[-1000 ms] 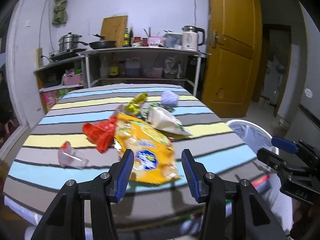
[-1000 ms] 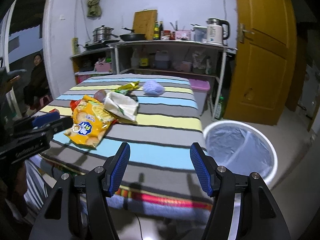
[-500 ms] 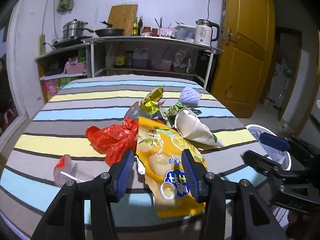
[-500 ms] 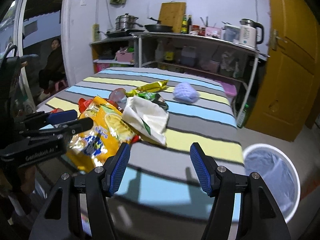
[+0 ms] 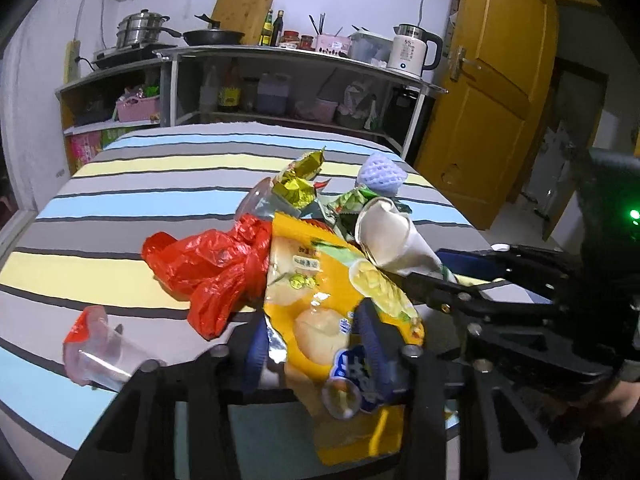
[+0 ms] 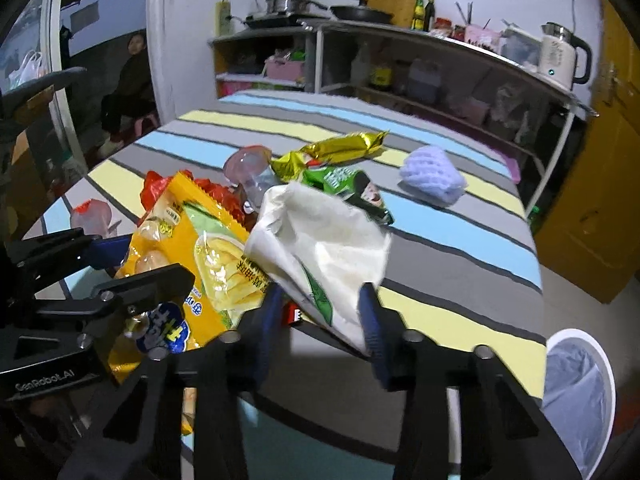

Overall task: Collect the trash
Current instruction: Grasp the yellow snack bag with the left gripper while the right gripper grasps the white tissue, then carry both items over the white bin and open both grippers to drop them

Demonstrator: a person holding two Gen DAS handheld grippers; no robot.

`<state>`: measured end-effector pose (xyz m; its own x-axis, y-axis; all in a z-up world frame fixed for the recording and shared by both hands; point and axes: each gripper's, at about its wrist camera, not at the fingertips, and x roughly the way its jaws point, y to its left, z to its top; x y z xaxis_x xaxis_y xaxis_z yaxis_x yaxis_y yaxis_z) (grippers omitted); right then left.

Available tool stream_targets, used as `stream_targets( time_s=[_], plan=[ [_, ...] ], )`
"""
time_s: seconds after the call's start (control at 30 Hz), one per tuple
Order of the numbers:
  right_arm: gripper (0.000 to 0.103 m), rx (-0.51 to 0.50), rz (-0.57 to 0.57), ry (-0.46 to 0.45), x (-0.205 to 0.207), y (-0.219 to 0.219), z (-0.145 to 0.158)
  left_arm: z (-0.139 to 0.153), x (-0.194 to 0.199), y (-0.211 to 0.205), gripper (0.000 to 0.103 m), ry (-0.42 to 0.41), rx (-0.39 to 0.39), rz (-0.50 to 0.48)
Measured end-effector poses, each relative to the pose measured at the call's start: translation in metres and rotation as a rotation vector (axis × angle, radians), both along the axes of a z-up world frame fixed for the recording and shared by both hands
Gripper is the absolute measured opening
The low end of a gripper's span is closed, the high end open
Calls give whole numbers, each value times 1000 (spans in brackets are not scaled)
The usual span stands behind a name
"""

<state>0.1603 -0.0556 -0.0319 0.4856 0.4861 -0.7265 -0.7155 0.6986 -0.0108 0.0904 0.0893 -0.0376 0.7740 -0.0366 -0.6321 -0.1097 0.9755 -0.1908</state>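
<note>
Left wrist view: left gripper (image 5: 316, 344) astride the near end of the yellow snack bag (image 5: 320, 300) on the striped table (image 5: 120, 184); jaws closing, bag between them, firm contact not certain. Red plastic bag (image 5: 208, 264) just beside.

Right wrist view: right gripper (image 6: 320, 316) closing about the white crumpled wrapper (image 6: 320, 248), which lies against the yellow bag. Bin (image 6: 576, 388) stands on the floor to the right.

Step, as judged: grasping. Next calls for finishing both pinches, lifting clear, carrying to the bin.
</note>
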Motion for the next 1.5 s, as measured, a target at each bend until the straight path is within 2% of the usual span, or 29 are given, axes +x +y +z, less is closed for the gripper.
stream_targets(
  time_s=[0.03, 0.1, 0.37, 0.5, 1.07, 1.27, 1.5],
  plan=[
    [25, -3, 1, 7, 1, 1, -1, 0, 0, 0, 33, 1, -1, 0],
    [20, -5, -2, 15, 2, 2, -2, -1, 0, 1, 21, 2, -4, 1],
    [12, 44, -24, 9, -9, -11, 12, 7, -7, 2, 5, -21, -33, 4],
    [11, 69, -33, 2, -18, -19, 20, 19, -16, 0, 3, -49, -41, 1],
    [11, 164, -113, -54, -52, -79, 60, 80, -46, -32, 1, -158, 22, -28],
    [11, 175, -180, -65, -53, -109, 63, 92, -30, -54, 1, -167, 17, -74],
    [11, 173, -304, -48, -40, -163, 56, 97, 9, -102, 1, -160, 12, -179]
  ],
)
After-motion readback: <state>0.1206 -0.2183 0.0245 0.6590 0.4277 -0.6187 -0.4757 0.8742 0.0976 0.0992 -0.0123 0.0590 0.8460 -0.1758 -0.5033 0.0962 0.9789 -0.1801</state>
